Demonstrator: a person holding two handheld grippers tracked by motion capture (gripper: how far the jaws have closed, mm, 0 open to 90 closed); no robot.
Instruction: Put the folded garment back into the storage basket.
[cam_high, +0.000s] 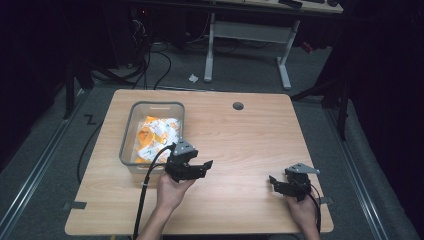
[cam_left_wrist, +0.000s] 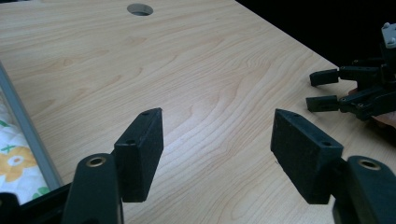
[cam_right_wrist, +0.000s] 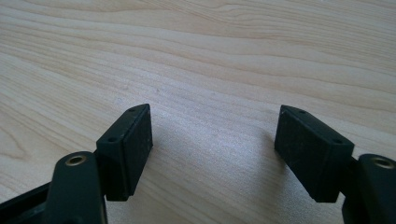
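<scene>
My left claw (cam_high: 200, 167) hangs with jaws spread wide and empty over the wooden tabletop (cam_high: 245, 135), just beside the clear plastic bin (cam_high: 131, 131) at its ten o'clock, where orange-and-white packets (cam_high: 156, 135) lie heaped. My right claw (cam_high: 278, 184), also wide and holding nothing, sits near the tabletop's edge at about four o'clock, well apart from the left; a round grommet hole (cam_high: 238, 106) marks the twelve o'clock side.
</scene>
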